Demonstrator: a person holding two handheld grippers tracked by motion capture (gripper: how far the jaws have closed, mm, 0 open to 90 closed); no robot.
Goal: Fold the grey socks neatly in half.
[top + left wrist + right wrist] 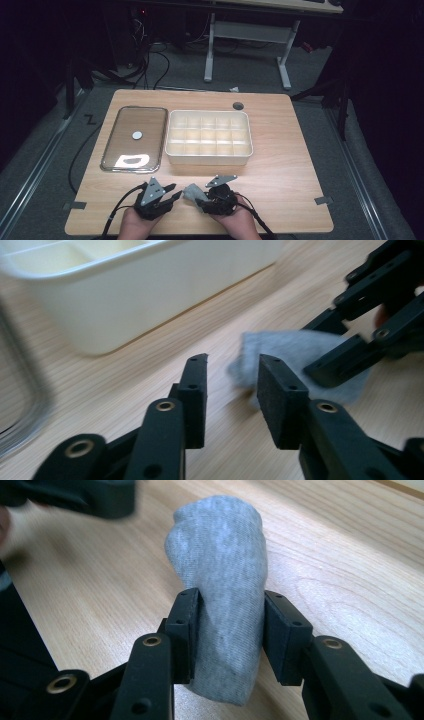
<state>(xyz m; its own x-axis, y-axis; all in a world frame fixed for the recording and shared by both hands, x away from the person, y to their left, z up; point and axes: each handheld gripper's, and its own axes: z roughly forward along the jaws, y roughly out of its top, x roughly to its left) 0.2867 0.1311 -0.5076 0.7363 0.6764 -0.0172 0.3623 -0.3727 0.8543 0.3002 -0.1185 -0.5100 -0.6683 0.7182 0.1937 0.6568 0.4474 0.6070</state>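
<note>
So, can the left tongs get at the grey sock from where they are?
Probably yes. The left tongs stand open and empty, with the grey sock just beyond their tips on bare table. The right tongs grip its far part, leaving the near end free.

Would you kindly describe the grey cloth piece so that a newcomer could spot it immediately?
On the wooden table, look at the near edge, in front of the white compartment box. There the right gripper clamps a small rolled grey sock-like cloth; it is the only soft, grey fabric item among hard plastic things.
</note>
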